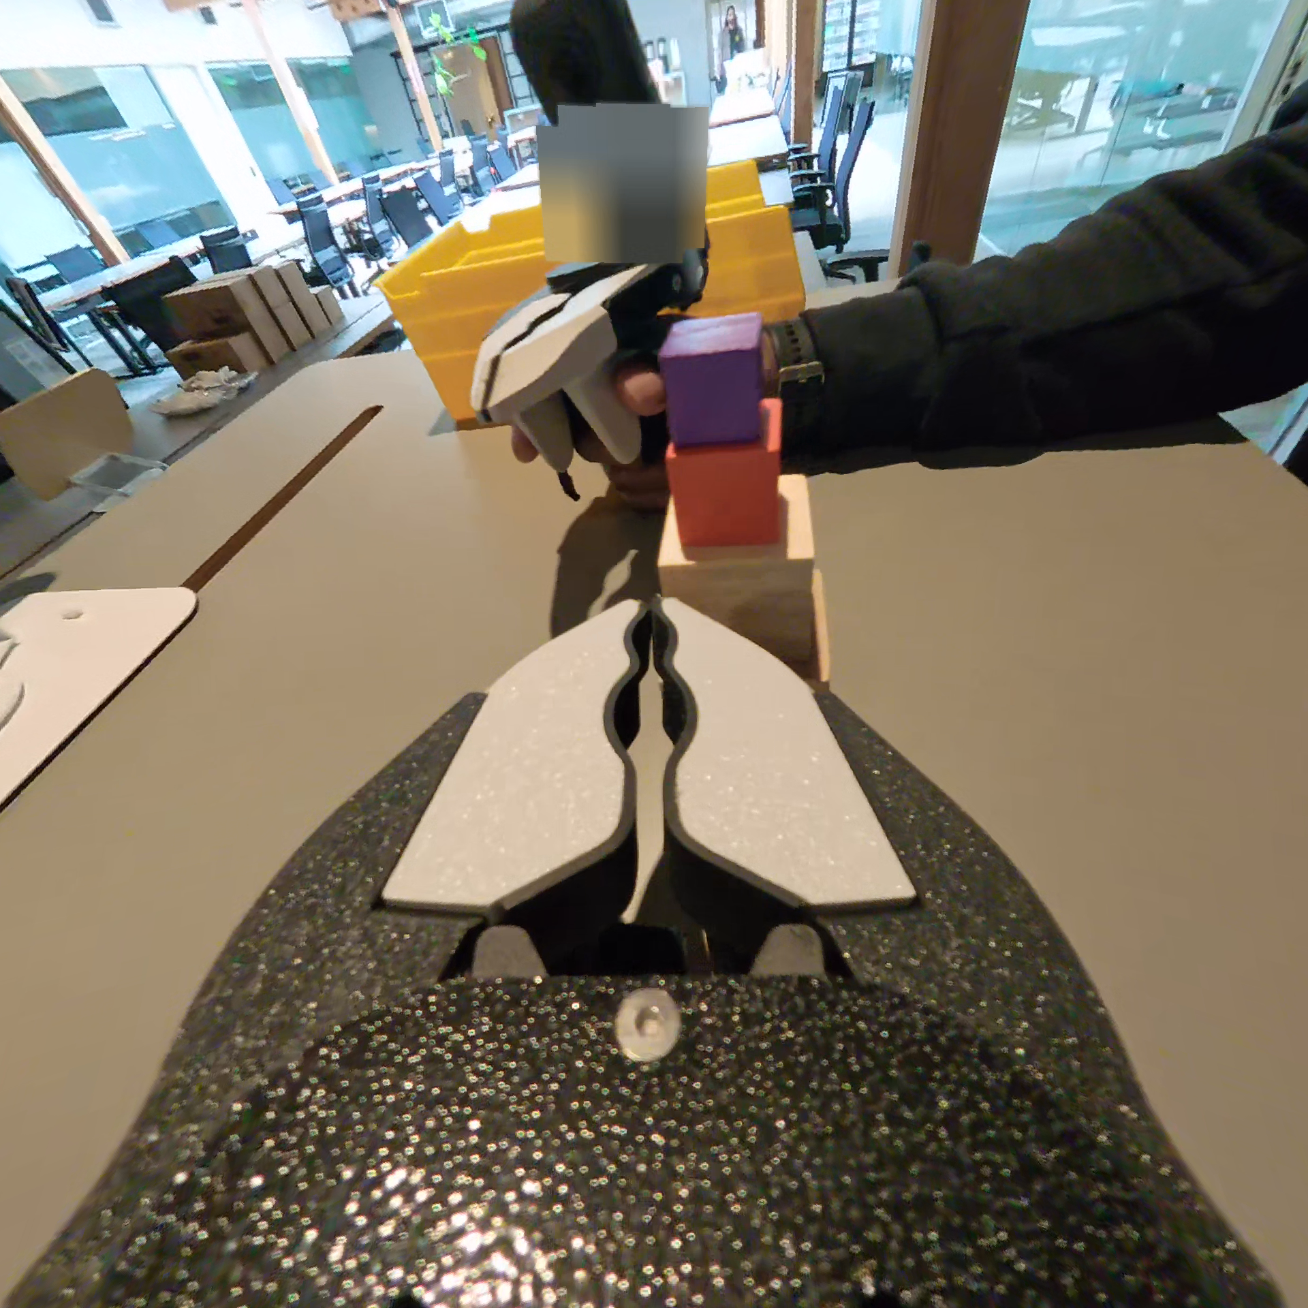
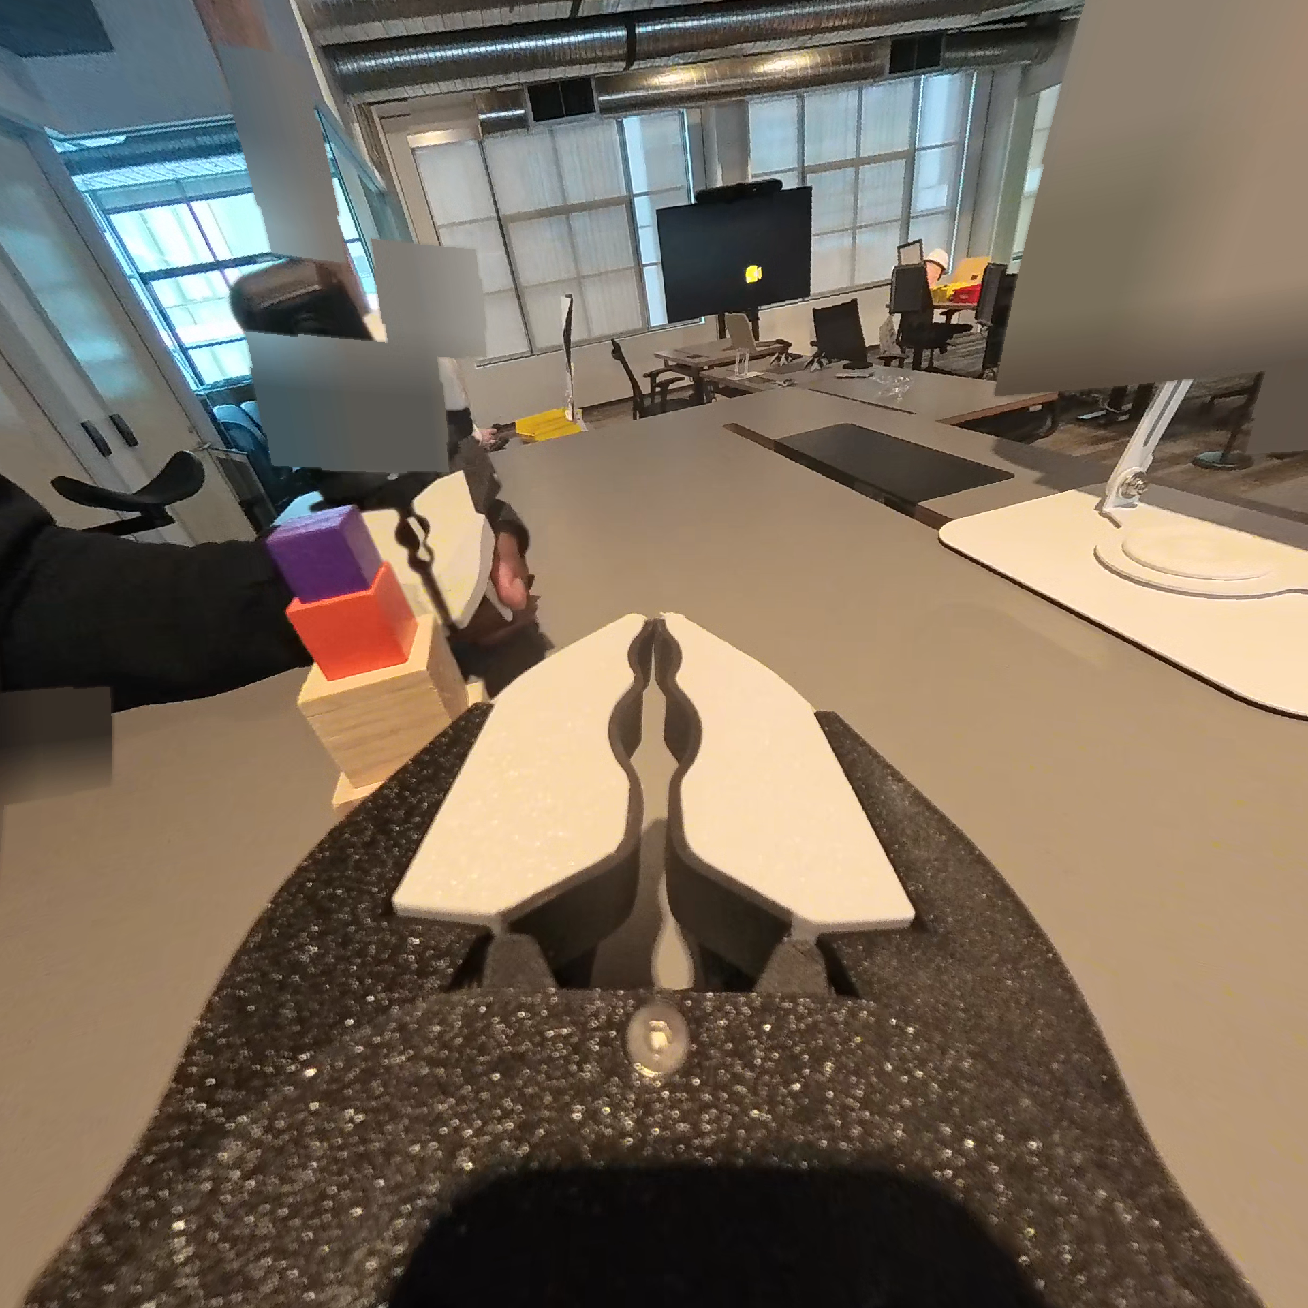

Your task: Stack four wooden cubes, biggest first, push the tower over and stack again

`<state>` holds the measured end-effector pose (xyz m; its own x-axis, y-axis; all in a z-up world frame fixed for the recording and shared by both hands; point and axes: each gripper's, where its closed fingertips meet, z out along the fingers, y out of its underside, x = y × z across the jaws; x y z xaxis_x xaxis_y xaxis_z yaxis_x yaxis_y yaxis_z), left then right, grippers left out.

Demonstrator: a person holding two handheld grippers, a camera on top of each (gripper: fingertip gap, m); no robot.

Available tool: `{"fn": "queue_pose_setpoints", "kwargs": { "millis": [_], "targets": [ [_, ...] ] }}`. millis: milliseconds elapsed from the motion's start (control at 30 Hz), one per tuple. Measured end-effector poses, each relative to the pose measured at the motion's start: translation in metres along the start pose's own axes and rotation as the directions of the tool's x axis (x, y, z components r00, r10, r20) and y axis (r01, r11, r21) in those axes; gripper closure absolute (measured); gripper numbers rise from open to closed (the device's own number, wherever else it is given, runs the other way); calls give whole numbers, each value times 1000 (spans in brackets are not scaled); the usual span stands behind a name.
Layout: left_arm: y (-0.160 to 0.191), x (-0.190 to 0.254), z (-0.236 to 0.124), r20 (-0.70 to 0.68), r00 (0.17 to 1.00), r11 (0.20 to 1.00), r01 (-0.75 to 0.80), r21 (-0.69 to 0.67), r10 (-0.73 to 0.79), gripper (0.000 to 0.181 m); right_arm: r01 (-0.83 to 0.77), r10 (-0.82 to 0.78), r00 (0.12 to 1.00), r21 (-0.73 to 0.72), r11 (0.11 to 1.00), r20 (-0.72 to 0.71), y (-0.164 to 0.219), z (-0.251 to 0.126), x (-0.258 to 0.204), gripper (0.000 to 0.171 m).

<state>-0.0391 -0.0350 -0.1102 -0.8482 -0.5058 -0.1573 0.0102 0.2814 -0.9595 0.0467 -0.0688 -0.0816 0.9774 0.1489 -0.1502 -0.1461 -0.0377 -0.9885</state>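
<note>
A tower of cubes stands on the grey table. A purple cube is on top, an orange-red cube under it, then a plain wooden cube. A larger wooden cube at the bottom shows only as a sliver. My left gripper is shut and empty, its tips just in front of the tower's lower part. My right gripper is shut and empty, beyond the tower and to its left. In the right wrist view the tower stands at the left, and my right gripper points past it.
Yellow bins stand at the table's far edge behind the tower. A white monitor base sits at the right of the right wrist view; a white board lies at the left of the left wrist view. A dark slot runs across the table. Across from one pair of fingers to the other is roughly 10 cm. To the orange-red cube: left tips about 4 cm, right tips about 10 cm.
</note>
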Motion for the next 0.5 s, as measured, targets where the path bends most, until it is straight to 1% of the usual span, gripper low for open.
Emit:
{"fn": "queue_pose_setpoints", "kwargs": {
  "millis": [167, 267, 367, 500],
  "targets": [
    [-8, 17, -4, -19, 1000, 999, -14, 50, 15, 181, -6, 6, 1000, 12, 1000, 3, -1, -1, 0, 171],
    [-6, 22, -3, 26, 998, 998, -54, 19, 53, 181, -11, 11, 1000, 11, 1000, 8, -1, -1, 0, 171],
    [-3, 16, -2, 77, 997, 1000, -31, -7, 31, 181, -18, 18, 1000, 15, 1000, 11, -2, -1, 1, 171],
    [-5, 16, 12, 76, 996, 998, -40, -46, 44, 181, -27, 27, 1000, 33, 999, -4, -4, -3, 4, 171]
  ]
}}
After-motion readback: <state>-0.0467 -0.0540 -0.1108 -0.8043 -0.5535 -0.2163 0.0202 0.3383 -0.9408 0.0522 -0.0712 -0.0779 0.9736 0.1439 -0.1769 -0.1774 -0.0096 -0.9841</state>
